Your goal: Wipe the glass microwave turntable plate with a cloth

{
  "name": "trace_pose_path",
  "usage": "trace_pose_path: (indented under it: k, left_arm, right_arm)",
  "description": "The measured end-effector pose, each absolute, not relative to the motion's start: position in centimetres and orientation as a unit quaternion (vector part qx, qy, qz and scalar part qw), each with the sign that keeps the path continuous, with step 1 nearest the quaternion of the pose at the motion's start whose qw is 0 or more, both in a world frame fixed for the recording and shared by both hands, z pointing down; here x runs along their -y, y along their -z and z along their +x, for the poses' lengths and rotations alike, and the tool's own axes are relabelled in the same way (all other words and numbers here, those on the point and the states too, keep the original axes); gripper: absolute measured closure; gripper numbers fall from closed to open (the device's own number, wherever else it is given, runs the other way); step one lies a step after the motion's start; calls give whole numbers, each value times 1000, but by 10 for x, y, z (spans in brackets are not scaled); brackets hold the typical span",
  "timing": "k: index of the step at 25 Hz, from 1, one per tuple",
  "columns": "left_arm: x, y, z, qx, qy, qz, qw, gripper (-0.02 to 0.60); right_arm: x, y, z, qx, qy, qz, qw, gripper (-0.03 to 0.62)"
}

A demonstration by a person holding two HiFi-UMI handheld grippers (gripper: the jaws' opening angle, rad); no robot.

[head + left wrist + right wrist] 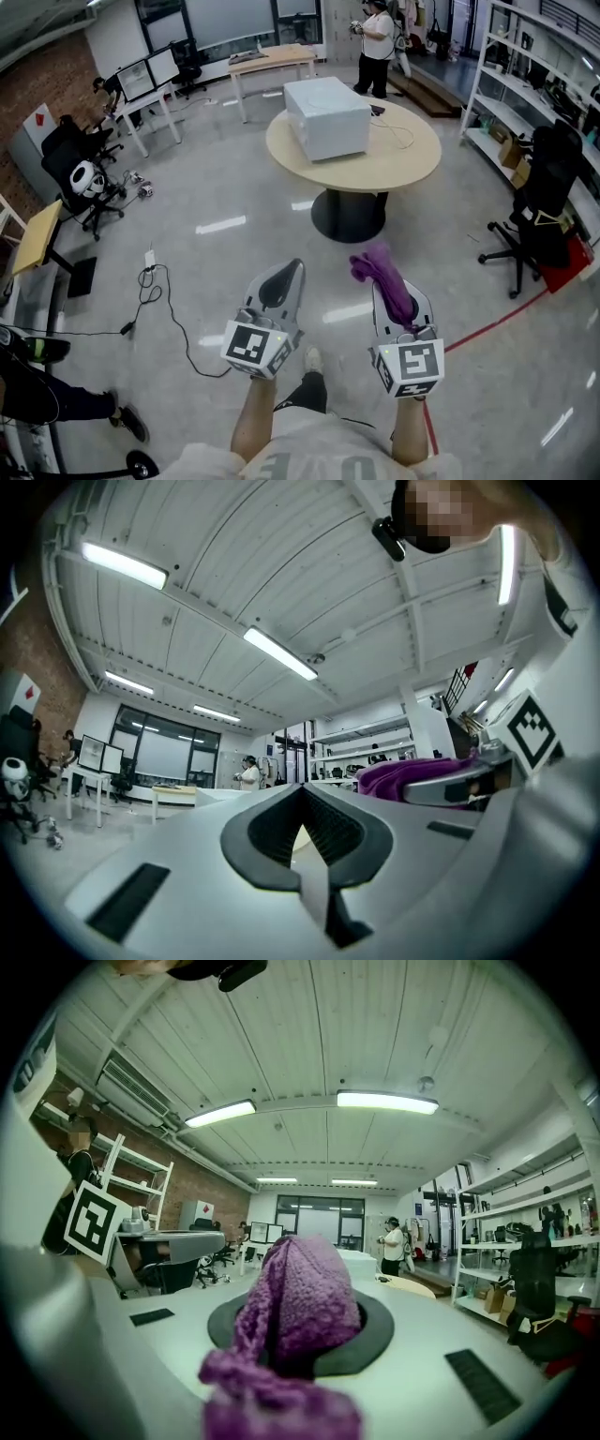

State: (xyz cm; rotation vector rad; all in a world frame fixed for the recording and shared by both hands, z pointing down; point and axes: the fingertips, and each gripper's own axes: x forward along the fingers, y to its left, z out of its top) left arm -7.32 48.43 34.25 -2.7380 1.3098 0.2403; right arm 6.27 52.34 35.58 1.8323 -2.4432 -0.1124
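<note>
My right gripper [389, 292] is shut on a purple cloth [382, 278], which bunches up between its jaws and fills the middle of the right gripper view as a fuzzy purple cloth [298, 1314]. My left gripper [281, 278] is shut with nothing in it; its jaws meet in the left gripper view [307, 825]. Both are held at waist height over the floor. A white microwave [326, 116] stands on a round beige table [394, 155] a few steps ahead. No glass turntable plate shows in any view.
A black office chair [544, 202] stands at the right by metal shelving [530, 89]. A cable and power strip [150, 272] lie on the floor at the left. A person [378, 47] stands beyond the table. Desks with monitors [145, 80] line the far left.
</note>
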Motion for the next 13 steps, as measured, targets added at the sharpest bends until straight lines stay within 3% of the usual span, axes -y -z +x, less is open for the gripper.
trace_pose_path:
  k: [13]
  left_arm:
    - [-525, -333, -48, -357, -68, -930, 58, 579]
  right_arm:
    - [-550, -343, 34, 793, 54, 603, 61, 546]
